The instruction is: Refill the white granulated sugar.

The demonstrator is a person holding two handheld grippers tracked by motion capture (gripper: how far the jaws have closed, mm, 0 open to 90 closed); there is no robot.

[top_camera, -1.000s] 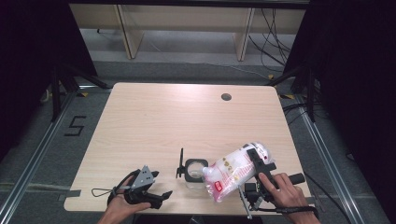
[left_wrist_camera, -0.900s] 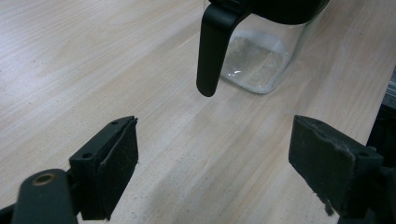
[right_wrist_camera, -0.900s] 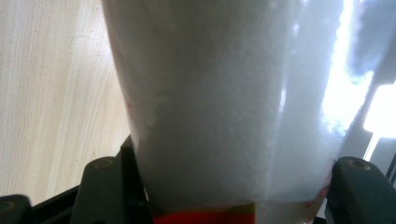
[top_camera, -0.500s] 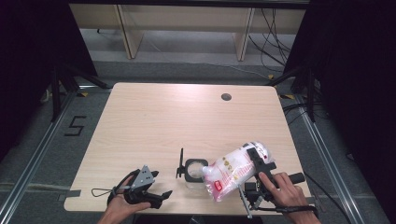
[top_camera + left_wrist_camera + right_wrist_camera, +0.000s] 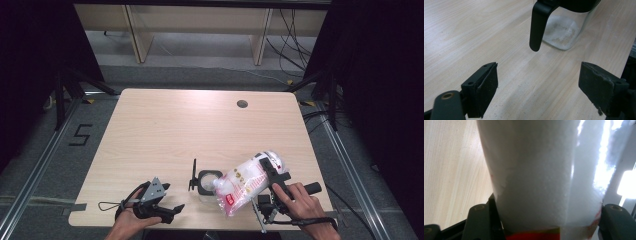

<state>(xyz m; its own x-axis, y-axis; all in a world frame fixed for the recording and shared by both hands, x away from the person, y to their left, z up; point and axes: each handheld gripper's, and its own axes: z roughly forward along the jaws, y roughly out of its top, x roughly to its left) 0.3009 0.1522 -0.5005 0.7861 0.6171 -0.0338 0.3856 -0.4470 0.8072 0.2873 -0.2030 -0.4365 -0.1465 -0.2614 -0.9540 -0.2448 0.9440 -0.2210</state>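
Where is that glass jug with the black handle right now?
In the high view the glass jug stands near the table's front edge, between the two grippers, with the tilted white bag in the right gripper at its rim.

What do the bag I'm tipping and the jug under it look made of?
The bag looks like thin glossy plastic film: it creases, shines and lets white grains show through. The jug seems clear glass or hard plastic, hard to say which; its wall is see-through with white dust inside. Its handle and rim look like matte black plastic.
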